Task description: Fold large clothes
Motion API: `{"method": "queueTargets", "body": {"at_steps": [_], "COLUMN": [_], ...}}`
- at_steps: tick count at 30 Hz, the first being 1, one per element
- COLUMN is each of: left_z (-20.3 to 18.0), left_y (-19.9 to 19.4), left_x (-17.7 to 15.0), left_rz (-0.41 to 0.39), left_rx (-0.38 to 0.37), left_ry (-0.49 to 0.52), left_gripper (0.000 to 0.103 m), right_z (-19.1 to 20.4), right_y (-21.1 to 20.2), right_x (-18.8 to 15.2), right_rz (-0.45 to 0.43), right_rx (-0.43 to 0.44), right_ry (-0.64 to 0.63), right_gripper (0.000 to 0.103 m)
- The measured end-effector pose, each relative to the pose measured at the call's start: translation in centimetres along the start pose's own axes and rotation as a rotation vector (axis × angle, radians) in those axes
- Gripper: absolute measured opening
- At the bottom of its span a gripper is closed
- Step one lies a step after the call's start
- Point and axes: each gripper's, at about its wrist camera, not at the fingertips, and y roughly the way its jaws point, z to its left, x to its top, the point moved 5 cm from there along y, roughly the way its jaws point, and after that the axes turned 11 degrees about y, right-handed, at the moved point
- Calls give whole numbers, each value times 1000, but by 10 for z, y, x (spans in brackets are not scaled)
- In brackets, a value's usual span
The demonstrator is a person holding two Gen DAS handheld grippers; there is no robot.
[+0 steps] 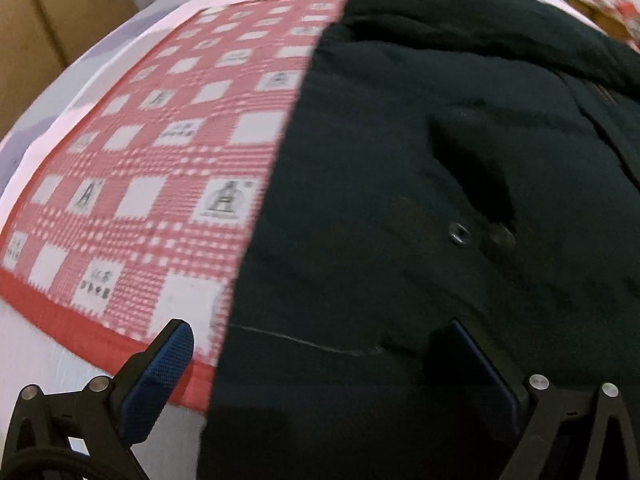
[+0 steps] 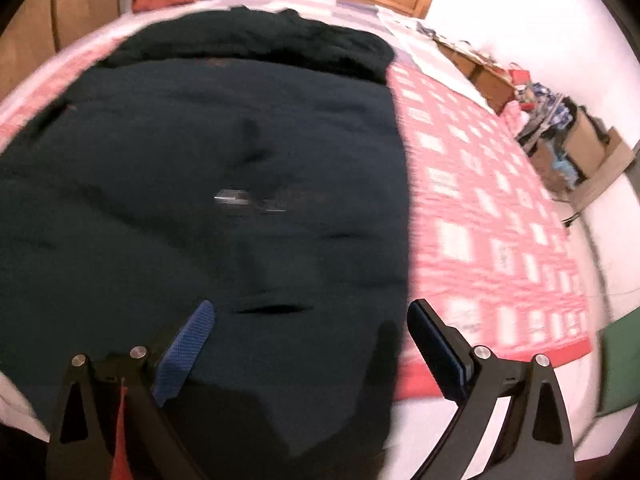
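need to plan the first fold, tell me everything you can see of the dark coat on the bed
The dark coat is a large, very dark, padded-looking garment spread flat over the red checked blanket, which it touches underneath. A metal snap and a slit pocket show on its front; a bulkier dark part, perhaps a hood, lies bunched at the far end. Both the left gripper and right gripper stand open above its near hem, gripping nothing.
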Motion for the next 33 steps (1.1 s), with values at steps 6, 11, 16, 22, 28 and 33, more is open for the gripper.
{"method": "queueTargets", "body": {"at_steps": [6, 11, 16, 22, 28, 33], "left_z": [11, 59, 72, 77, 91, 93], "left_y": [-15, -20, -29, -47, -56, -59], "left_x": [-31, -63, -71, -71, -93, -112], "left_rz": [28, 69, 34, -6, 17, 44], "left_rx": [-1, 42, 4, 19, 49, 51], "left_ry": [99, 38, 23, 23, -2, -14], "left_gripper": [103, 103, 103, 103, 103, 103], "right_z": [3, -69, -73, -81, -56, -54], "right_y": [-11, -28, -51, -66, -64, -64], "right_x": [-38, -75, -97, -122, -121, -128], "right_rz": [35, 105, 112, 132, 128, 140], "right_rx": [-95, -304, -374, -419, -365, -366], "right_ry": [39, 258, 297, 393, 324, 348], "right_gripper": [99, 99, 99, 99, 99, 99]}}
